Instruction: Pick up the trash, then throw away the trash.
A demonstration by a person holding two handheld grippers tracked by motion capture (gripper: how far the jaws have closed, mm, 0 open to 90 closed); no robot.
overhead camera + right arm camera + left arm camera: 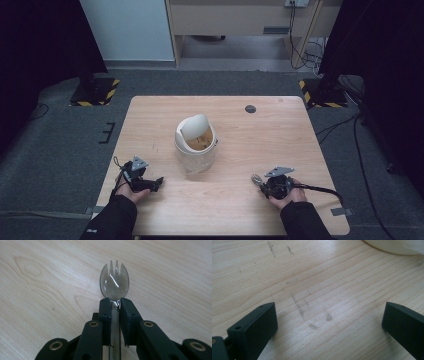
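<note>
A clear plastic spork [114, 283] lies pinched by its handle between the jaws of my right gripper [115, 301], its tined head pointing away over the wood. In the high view my right gripper [260, 181] sits near the table's front right with the spork [256, 178] at its tip. My left gripper [159, 181] rests at the front left, and in the left gripper view its jaws [329, 315] stand wide apart over bare wood. A white bin [196, 145] with a tilted swing lid stands mid-table between and beyond both grippers.
The wooden table [270, 130] has a small dark round plug [250, 108] near its far edge. The bin's white base [392, 246] shows at the top right of the left gripper view. Cables trail off the right side.
</note>
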